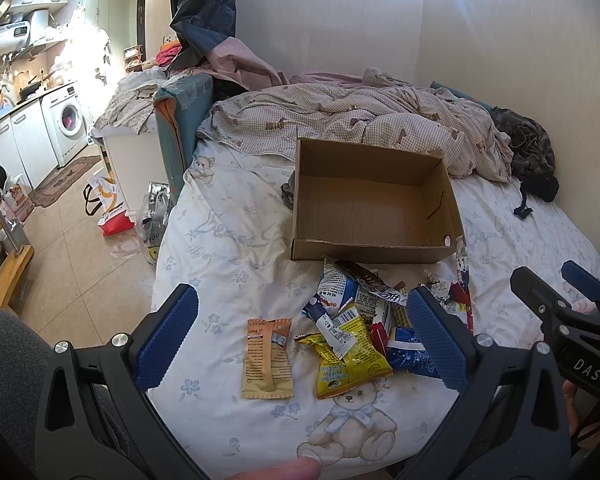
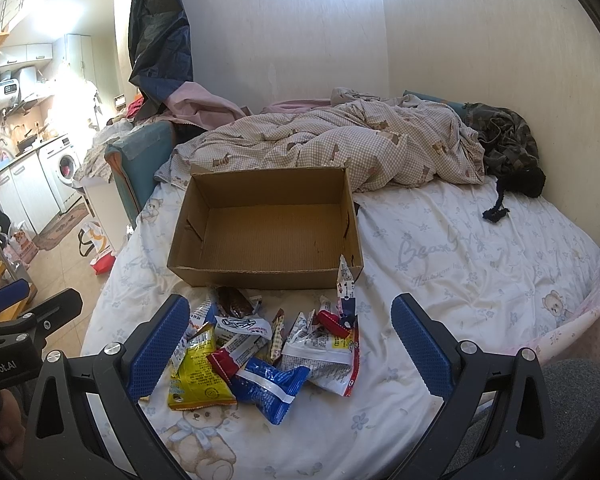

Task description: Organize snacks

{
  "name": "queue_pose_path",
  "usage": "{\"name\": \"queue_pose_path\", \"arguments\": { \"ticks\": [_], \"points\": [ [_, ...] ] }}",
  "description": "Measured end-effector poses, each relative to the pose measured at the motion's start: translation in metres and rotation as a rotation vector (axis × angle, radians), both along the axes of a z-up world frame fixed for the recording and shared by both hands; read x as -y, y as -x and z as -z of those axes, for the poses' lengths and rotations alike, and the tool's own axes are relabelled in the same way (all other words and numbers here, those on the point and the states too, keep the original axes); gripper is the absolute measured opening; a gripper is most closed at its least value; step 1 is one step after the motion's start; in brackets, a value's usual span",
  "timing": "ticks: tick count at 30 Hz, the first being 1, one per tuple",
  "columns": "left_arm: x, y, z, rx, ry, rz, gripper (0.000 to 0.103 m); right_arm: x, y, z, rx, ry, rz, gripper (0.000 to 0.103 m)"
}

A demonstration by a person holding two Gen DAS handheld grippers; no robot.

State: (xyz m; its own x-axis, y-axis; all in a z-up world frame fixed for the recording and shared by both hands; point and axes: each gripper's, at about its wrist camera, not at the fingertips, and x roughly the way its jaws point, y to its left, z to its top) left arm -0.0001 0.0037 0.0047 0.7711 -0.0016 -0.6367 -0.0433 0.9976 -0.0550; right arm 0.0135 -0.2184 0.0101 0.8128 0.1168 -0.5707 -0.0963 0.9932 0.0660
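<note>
Blue-padded tongs, both spread wide and holding nothing, hang over a bed strewn with snacks.

The left gripper [image 1: 304, 332] frames an orange packet [image 1: 267, 359] and a yellow packet [image 1: 350, 354]; the right gripper [image 2: 290, 350] frames a blue packet [image 2: 272, 386] in the snack pile [image 2: 276, 344]. Just beyond sits the cardboard box [image 2: 268, 272]. The bedsheet [image 2: 440, 264] reads "Bear".
</note>
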Motion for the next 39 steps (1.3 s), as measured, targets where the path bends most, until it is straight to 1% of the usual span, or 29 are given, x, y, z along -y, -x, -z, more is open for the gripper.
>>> {"name": "queue_pose_path", "arguments": {
  "ticks": [17,19,21,24,26,29,30,32,33,34,35,37,39],
  "points": [
    [0.001,0.001,-0.001,-0.003,0.001,0.000,0.103,-0.001,0.000,0.002,-0.006,-0.002,-0.003,0.103],
    [0.002,-0.001,-0.002,-0.010,0.008,0.003,0.103,0.004,-0.003,0.003,-0.012,-0.012,-0.002,0.103],
    [-0.002,-0.005,-0.004,-0.031,0.017,0.007,0.103,0.007,-0.007,0.003,-0.033,-0.047,-0.006,0.103],
    [-0.011,-0.021,-0.004,-0.099,0.019,-0.022,0.103,0.018,-0.024,0.007,-0.120,-0.136,-0.009,0.103],
    [-0.019,-0.032,0.000,-0.152,0.021,-0.049,0.103,0.028,-0.038,0.013,-0.205,-0.200,-0.014,0.103],
    [-0.029,-0.052,0.013,-0.252,0.025,-0.083,0.103,0.034,-0.060,0.030,-0.351,-0.264,-0.013,0.103],
    [-0.032,-0.059,0.020,-0.294,0.032,-0.086,0.103,0.036,-0.065,0.033,-0.386,-0.281,-0.015,0.103],
    [-0.039,-0.074,0.038,-0.397,0.056,-0.096,0.103,0.037,-0.077,0.049,-0.501,-0.322,-0.016,0.103],
    [-0.041,-0.077,0.045,-0.424,0.061,-0.104,0.103,0.037,-0.081,0.057,-0.546,-0.342,-0.018,0.103],
    [-0.043,-0.082,0.056,-0.472,0.062,-0.117,0.103,0.037,-0.084,0.065,-0.595,-0.368,-0.016,0.103],
    [-0.046,-0.084,0.065,-0.500,0.068,-0.130,0.103,0.038,-0.087,0.078,-0.648,-0.406,-0.007,0.103],
    [-0.053,-0.089,0.088,-0.590,0.086,-0.164,0.102,0.038,-0.090,0.100,-0.729,-0.445,0.020,0.102],
    [-0.057,-0.094,0.105,-0.645,0.103,-0.186,0.102,0.039,-0.092,0.120,-0.788,-0.480,0.045,0.101]
  ]
}}
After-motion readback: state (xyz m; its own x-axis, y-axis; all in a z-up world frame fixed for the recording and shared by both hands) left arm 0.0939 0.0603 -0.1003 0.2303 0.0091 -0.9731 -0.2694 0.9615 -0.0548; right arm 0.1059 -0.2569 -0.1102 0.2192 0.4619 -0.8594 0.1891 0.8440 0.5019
